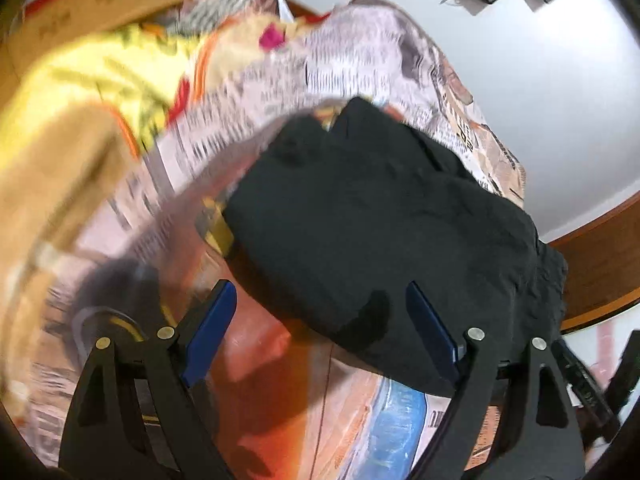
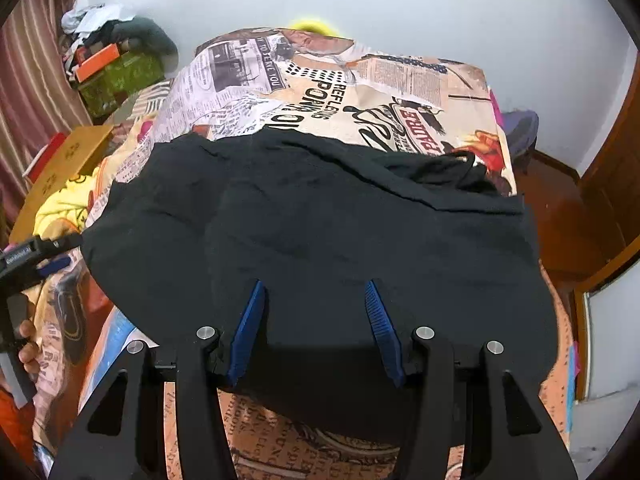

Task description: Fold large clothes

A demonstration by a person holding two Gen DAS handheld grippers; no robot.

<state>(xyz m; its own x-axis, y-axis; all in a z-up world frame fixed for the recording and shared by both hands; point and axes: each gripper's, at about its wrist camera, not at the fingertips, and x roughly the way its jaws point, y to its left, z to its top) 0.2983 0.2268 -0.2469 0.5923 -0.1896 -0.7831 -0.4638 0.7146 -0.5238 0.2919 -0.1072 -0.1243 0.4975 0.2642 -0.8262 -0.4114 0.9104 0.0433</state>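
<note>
A large black garment (image 2: 320, 220) lies partly folded on a bed covered with a newspaper-print sheet (image 2: 360, 92). My right gripper (image 2: 316, 292) is open and empty just above the garment's near part. In the left wrist view the same garment (image 1: 380, 220) lies ahead and to the right. My left gripper (image 1: 320, 304) is open and empty, at the garment's near left edge. The left view is motion-blurred. The left gripper also shows at the left edge of the right wrist view (image 2: 36, 256).
A yellow cloth (image 1: 80, 92) and a cardboard box (image 2: 64, 164) lie left of the bed. A pile of clutter (image 2: 108, 60) sits at the far left corner. A wooden door (image 2: 612, 184) stands at the right, and a white wall (image 2: 400, 0) is behind the bed.
</note>
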